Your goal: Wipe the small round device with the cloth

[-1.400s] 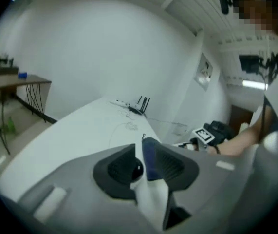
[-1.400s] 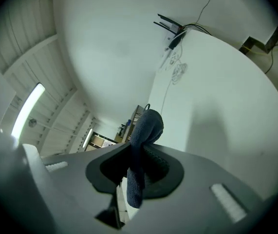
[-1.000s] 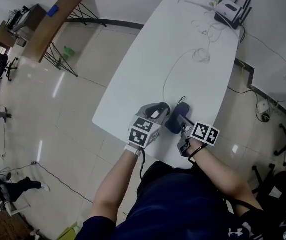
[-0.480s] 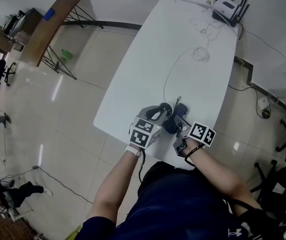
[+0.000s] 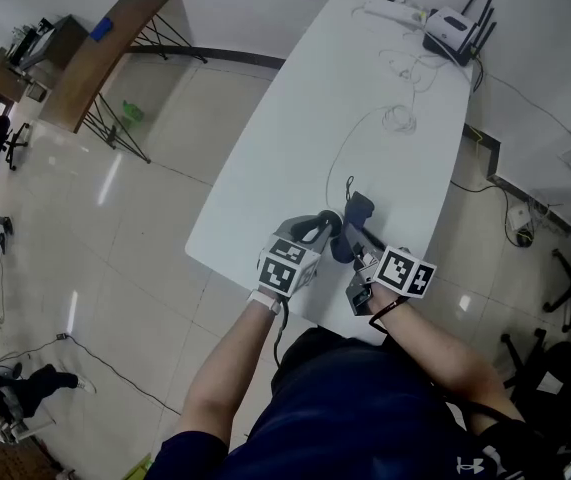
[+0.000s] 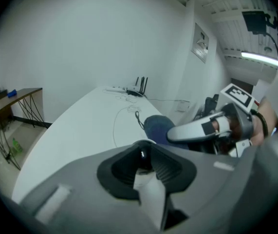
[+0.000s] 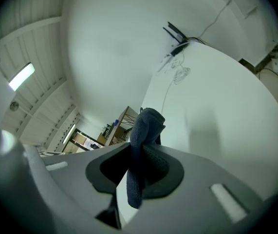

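At the table's near end, left gripper jaws, just been closing, clamp the device; right gripper pinches the cloth just beside it; judged best: hold device steady, wipe lightly, avoid the cable.

table: white, long | router: table's far end | cable: looped on table | desk: left of table, well apart

Device mostly hidden between left fingers.
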A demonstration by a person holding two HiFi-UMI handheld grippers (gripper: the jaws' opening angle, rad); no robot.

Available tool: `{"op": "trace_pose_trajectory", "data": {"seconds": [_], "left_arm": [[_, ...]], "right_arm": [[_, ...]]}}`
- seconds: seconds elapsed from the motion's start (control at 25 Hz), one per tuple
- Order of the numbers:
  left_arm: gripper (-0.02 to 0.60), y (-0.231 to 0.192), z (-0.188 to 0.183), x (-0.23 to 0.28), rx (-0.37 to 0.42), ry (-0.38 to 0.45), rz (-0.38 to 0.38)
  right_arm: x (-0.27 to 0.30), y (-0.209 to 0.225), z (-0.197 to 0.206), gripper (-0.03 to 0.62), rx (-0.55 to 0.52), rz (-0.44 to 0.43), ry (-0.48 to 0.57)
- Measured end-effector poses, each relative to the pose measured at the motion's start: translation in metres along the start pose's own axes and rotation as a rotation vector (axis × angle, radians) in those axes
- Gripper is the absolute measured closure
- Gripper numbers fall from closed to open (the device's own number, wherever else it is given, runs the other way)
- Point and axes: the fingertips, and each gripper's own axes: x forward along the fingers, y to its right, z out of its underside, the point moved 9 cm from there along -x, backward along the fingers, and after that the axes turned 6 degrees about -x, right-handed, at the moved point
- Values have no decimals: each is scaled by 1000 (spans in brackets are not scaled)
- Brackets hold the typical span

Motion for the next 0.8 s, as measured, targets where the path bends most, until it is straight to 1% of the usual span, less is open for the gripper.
{"op": "trace_pose_trajectory", "data": {"seconds": [0.16,0.32,0.44,0.52,0.56,0.64,0.72,0.8], "left_arm": [[511,1,0,-1,-8,2,-1],[511,6,-4,-6,-59,-1,31],[511,3,-1,-5,-93,10,36],[511,4,1,-6,-99,12,29],[512,4,2,-6,-103,15,22],[523,4,2,-9,-113,28,5],[523,4,-2,-14,-120,54,-11],[523,5,-4,-16,-127,71,-19]], "right_arm": [[2,-18,-2,528,-176,-23,-34],[6,-31,3,528,-399,-69,-91],[6,-33,6,528,-511,-102,-122],[4,-32,4,528,-525,-129,-129],[2,-30,1,528,-505,-142,-122],[-3,-25,-11,528,-439,-152,-88],[-8,-12,-24,528,-375,-136,-57],[-8,7,-34,528,-312,-110,-57]]}}
